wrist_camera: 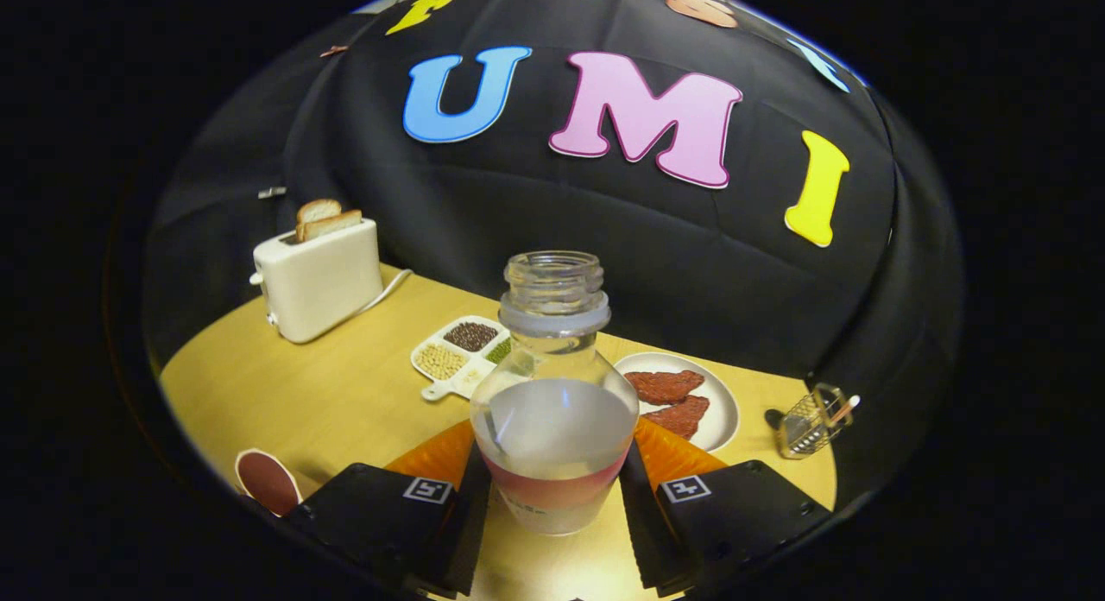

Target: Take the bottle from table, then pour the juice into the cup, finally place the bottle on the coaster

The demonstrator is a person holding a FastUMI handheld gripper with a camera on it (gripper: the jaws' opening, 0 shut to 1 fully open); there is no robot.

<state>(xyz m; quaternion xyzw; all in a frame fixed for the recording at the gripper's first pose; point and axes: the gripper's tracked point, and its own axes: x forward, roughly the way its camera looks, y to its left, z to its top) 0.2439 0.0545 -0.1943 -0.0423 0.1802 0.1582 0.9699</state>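
Note:
A clear bottle (553, 394) with no cap stands upright between my fingers, about half full of pale juice, with a pink band near its base. My gripper (552, 484) is shut on the bottle, one finger (470, 506) against its left side and the other against its right, low on the body. A round dark brown coaster (267, 482) lies on the wooden table (328, 394), to the left of my left finger and close to the table's near edge.
A white toaster (318, 277) with two slices of bread stands at the far left, its cord trailing right. Beyond the bottle lie a divided dish of grains (457, 352) and a white plate with red slices (691, 398). A small wire basket (810, 424) sits far right.

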